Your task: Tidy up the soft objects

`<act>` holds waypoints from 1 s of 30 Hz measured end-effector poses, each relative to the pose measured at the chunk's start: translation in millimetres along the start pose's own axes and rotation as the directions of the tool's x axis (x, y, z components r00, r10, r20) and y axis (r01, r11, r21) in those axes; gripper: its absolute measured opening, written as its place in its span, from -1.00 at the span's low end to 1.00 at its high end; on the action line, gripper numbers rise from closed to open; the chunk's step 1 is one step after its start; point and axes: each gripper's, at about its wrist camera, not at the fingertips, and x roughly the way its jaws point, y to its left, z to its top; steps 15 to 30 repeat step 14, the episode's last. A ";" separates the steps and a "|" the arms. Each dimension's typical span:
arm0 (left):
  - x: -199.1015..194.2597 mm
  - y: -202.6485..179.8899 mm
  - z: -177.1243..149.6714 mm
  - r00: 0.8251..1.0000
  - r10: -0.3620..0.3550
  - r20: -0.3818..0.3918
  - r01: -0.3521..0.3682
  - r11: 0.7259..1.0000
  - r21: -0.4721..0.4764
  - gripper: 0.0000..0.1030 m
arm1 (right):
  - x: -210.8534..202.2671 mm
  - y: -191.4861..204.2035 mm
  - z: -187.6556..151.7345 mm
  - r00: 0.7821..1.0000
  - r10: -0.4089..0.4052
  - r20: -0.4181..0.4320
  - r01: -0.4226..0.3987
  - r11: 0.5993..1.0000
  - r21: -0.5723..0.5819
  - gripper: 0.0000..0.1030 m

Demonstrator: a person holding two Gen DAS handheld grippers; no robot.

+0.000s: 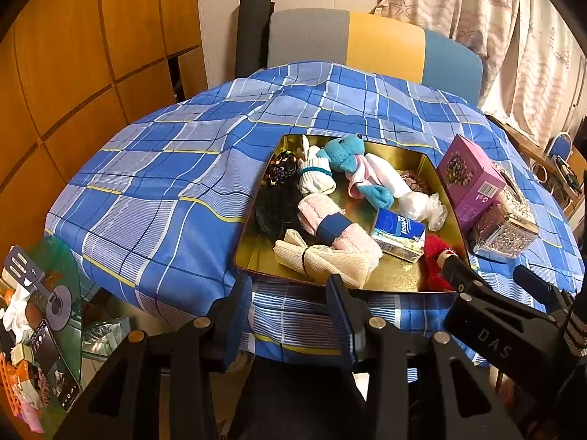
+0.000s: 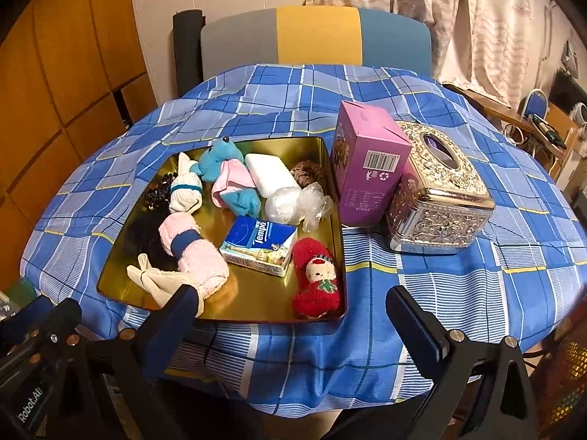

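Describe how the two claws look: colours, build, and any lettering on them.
Both claws are black plastic with silver bolts, and each has two flat fingers faced with ribbed blue pads. The left claw shows "Robot.AI" in white on its body in the right wrist view. The right claw carries raised "DAS" lettering in the left wrist view.

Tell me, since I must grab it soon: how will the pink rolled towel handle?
The pink rolled towel looks fluffy, so probably light and squashy. Its blue band likely keeps it rolled. The loose ends may sag.
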 end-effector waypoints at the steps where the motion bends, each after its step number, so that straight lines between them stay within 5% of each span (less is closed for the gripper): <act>1: 0.0 -0.5 -0.2 1.000 -0.003 -0.001 0.003 1.000 0.001 -0.18 | -0.3 -0.3 -0.1 1.000 -0.001 0.003 0.001 1.000 0.000 0.99; 30: -2.8 0.2 -0.3 1.000 -0.006 0.027 0.007 1.000 -0.014 -0.18 | 0.1 0.7 -2.2 1.000 0.013 -0.001 -0.013 1.000 -0.005 0.99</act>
